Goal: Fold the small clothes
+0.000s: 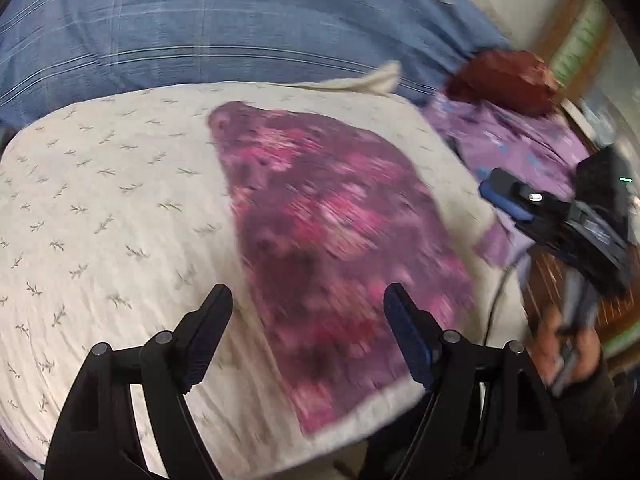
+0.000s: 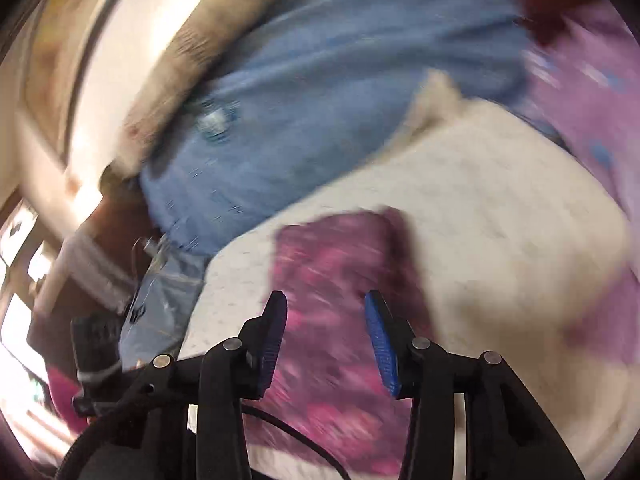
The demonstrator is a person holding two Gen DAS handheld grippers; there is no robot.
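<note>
A small purple cloth with a pink floral print (image 1: pixel 332 232) lies flat in a folded, roughly rectangular shape on a white leaf-print cushion (image 1: pixel 112 208). My left gripper (image 1: pixel 308 292) hovers open over the cloth's near end, with nothing between its fingers. In the right wrist view, which is blurred, the same cloth (image 2: pixel 340 264) lies under my right gripper (image 2: pixel 325 298). Its jaws stand apart, above the fabric, and grip nothing. In the left wrist view one blue-padded finger (image 1: pixel 505 200) of the right gripper shows off the cloth's right side, held by a hand (image 1: pixel 568 344).
Blue plaid bedding (image 1: pixel 224 28) lies behind the cushion. A lilac printed garment (image 1: pixel 520 148) and a dark red one (image 1: pixel 508 80) are piled at the back right. A cable (image 1: pixel 496 304) hangs by the cushion's right edge. Wooden furniture (image 1: pixel 560 276) stands beyond it.
</note>
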